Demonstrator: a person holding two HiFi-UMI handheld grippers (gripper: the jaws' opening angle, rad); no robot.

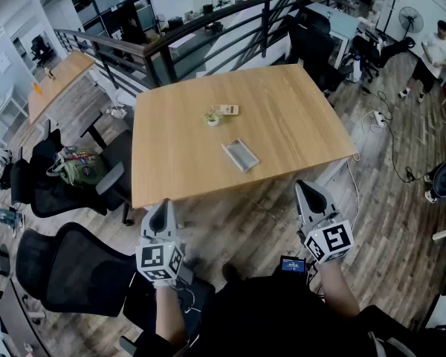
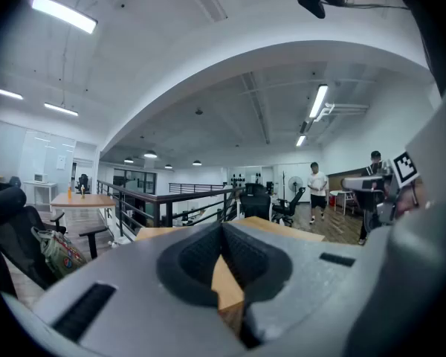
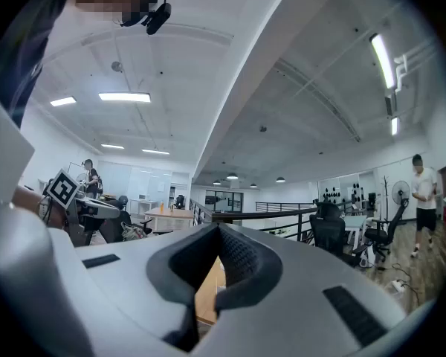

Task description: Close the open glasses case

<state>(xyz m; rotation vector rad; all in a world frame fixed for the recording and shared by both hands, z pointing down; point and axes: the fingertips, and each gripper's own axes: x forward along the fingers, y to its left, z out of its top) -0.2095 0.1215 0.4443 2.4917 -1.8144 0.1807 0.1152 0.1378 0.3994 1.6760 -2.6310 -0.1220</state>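
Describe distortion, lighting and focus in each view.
Head view: fisheye bows the table edges; even light, the glasses case small but sharp. Left gripper view: dark rounded corners, a bright ceiling strip, the left gripper soft. Right gripper view: same vignette, curved ceiling lines.

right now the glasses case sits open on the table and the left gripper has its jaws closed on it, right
Not quite. The glasses case does sit open on the table, but the left gripper is not on it. The head view shows that gripper held short of the table's near edge, well apart from the case, and the left gripper view shows its jaws together with nothing between them.
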